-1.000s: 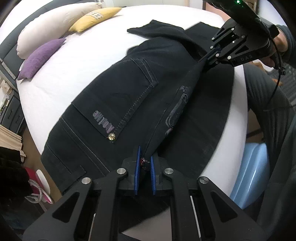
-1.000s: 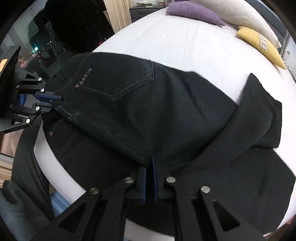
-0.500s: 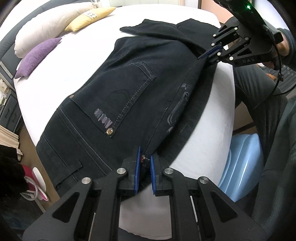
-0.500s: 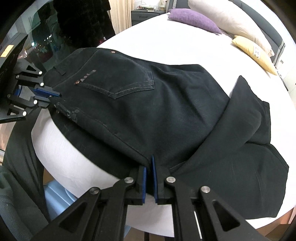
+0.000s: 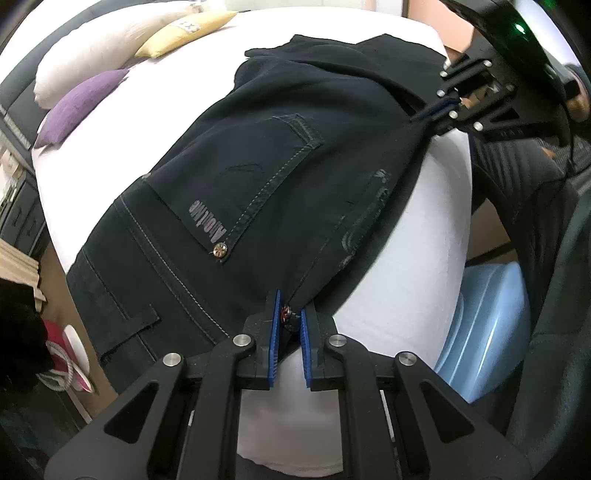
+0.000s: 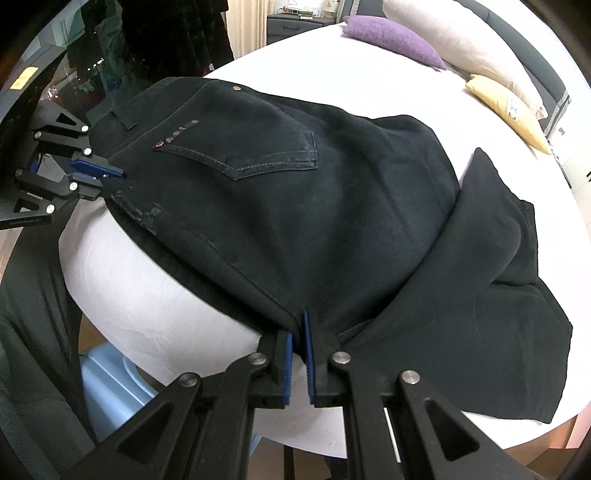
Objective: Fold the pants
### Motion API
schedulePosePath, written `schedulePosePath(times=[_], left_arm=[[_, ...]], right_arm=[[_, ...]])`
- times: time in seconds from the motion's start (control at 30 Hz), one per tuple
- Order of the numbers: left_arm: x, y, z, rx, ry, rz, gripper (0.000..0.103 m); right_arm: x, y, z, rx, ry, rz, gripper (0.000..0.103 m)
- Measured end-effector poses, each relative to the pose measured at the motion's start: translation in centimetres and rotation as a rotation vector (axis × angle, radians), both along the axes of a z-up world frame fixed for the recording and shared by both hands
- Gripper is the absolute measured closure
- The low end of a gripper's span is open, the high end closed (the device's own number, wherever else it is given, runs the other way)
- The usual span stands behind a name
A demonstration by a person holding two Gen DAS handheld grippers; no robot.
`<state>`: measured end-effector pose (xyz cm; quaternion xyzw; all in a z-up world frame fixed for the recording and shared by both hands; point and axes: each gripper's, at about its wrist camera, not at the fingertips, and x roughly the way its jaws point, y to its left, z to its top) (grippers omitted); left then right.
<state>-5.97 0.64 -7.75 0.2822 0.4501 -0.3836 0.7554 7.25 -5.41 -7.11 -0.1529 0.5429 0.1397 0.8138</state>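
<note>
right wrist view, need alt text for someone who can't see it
The right gripper is clamped on the near edge of dark jeans spread over a white bed; the left gripper pinches the waistband end. Purple, cream and yellow pillows lie beyond.

A bedroom in a home. The work surface is a bed (image 6: pixel 155 306) covered with a white sheet; at its head lie a purple cushion (image 6: pixel 391 38), a long white pillow (image 6: pixel 454 37) and a yellow cushion (image 6: pixel 506 107). A dark drawer unit (image 6: pixel 295 24) stands beyond the bed, beside a pale curtain (image 6: pixel 247 26). A light-blue plastic stool (image 5: pixel 487 325) stands next to the bed.
</note>
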Motion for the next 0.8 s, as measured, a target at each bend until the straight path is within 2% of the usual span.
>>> schedulePosePath(times=[0.27,0.43,0.53,0.57,0.6,0.7,0.8], left_arm=[[-0.1,0.6,-0.2,-0.014,-0.023,0.028,0.093],[-0.1,1.3,-0.1,-0.019,0.018,0.059,0.084],[-0.1,2.9,0.5,-0.013,0.050,0.076,0.065],[-0.1,3.4,0.8,0.001,0.045,0.087,0.042],[-0.2,4.0,1.2,0.015,0.024,0.102,0.031],[-0.2,5.7,3.3,0.005,-0.021,0.146,0.031],[1.1,5.9,6.0,-0.121,-0.015,0.228,0.031]], right_arm=[[-0.9,0.8,-0.8,-0.040,-0.033,0.011,0.095],[-1.7,0.7,-1.1,-0.043,-0.079,0.000,0.091],[-1.9,-0.2,-0.7,0.020,-0.060,-0.033,0.079],[-1.9,-0.6,-0.4,0.052,-0.043,-0.038,0.069],[-2.1,-0.9,0.1,0.089,-0.035,-0.039,0.058],[-2.4,-1.5,1.9,0.135,-0.038,-0.063,0.056],[-1.9,-2.6,4.1,0.261,-0.075,-0.097,0.056]])
